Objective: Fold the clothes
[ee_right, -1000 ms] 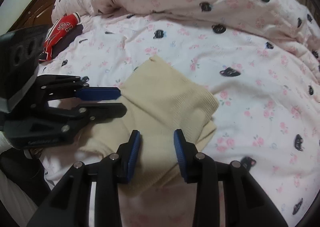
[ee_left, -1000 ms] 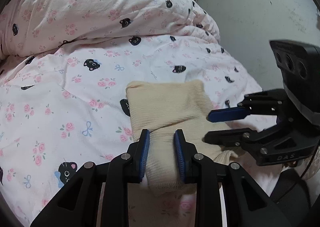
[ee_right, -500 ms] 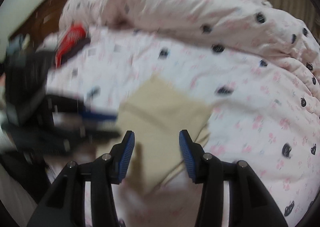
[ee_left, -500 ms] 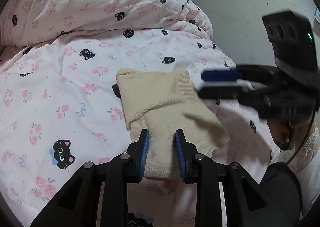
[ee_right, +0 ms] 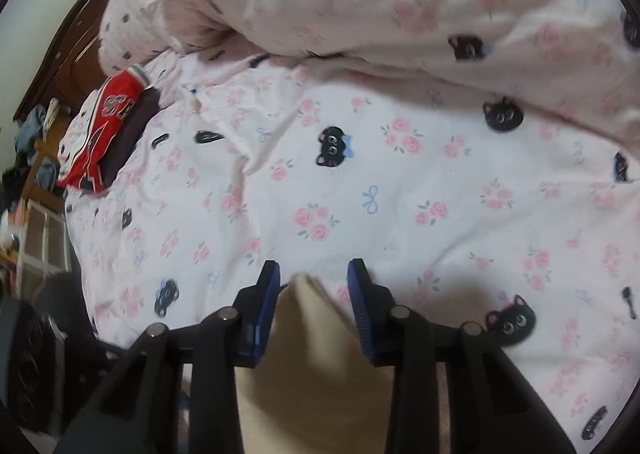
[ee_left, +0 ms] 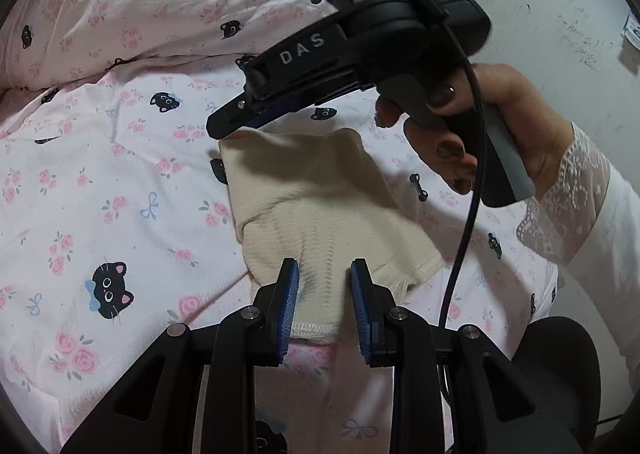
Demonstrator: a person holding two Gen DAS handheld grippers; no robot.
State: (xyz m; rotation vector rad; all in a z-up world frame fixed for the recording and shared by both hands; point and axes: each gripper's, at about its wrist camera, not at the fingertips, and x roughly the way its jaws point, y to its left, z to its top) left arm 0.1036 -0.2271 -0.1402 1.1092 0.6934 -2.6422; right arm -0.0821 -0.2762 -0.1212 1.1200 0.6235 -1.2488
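A cream ribbed knit garment (ee_left: 320, 194) lies folded into a rough rectangle on the pink bedsheet (ee_left: 100, 190), which is printed with roses, blue bows and black cat faces. Its stitched hem sits nearest the left wrist camera, and the far corners reach toward the bunched duvet (ee_left: 140, 2) of the same print.

The left gripper (ee_left: 325, 290) points down at the near edge of the garment. Its 2 blue pads (ee_left: 289, 306) stand partly apart with the hem and a ridge of the knit between them; the fabric fills the gap and bulges a little there, so the pads appear to be pinching that near fold.

The right gripper (ee_left: 228, 122) hangs above the far left corner of the garment in the left view, held by a hand (ee_left: 480, 126) with dark nail polish and a white lace-cuffed sleeve (ee_left: 580, 206). A black cable (ee_left: 464, 214) trails down from its handle. From this side its fingers look nearly together (the side-on angle hides the gap). In its own view the right gripper (ee_right: 314, 294) has blue pads (ee_right: 267, 310) still apart and closing, with the pointed corner of the cream cloth rising between them; whether the pads already press on it I cannot tell.

Farther off in the right view, a red and white garment (ee_right: 106, 130) lies on a dark one (ee_right: 132, 134) near the bed's edge
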